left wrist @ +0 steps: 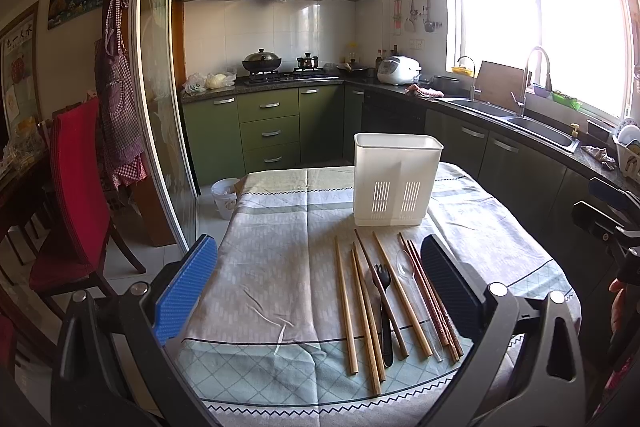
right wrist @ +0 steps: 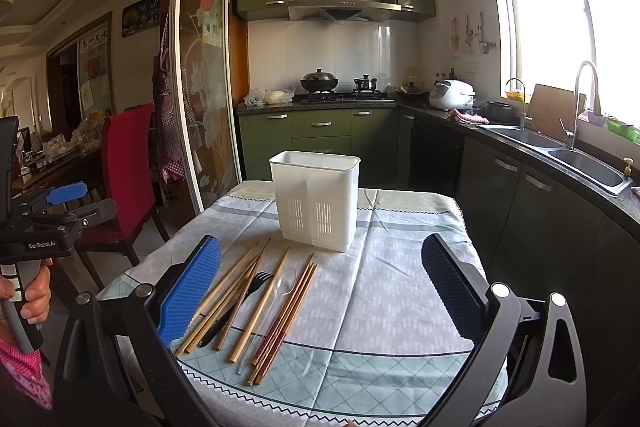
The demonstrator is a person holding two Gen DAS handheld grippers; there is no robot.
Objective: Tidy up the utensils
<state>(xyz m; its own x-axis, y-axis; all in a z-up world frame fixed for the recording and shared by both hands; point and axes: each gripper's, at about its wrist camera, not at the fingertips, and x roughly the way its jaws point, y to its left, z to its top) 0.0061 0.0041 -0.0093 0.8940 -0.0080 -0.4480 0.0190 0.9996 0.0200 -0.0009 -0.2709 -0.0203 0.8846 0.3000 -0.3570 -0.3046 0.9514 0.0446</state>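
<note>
Green kitchen, clothed table [left wrist: 280, 267] — white caddy [left wrist: 396, 179], chopsticks [left wrist: 346, 311], both hand-held grippers [left wrist: 320, 291] [right wrist: 322, 291] released

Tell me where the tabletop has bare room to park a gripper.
Bare cloth lies left of the chopsticks and right of the reddish pair, toward the table edge. Crowded: the row with black fork and clear spoon before the white holder.

Left gripper [left wrist: 320, 291]: jaws spread wide, nothing between the pads, held level and pointing forward. Right gripper [right wrist: 322, 291]: jaws likewise wide apart and unloaded. The person's left hand [right wrist: 36, 295] grips the left handle.
</note>
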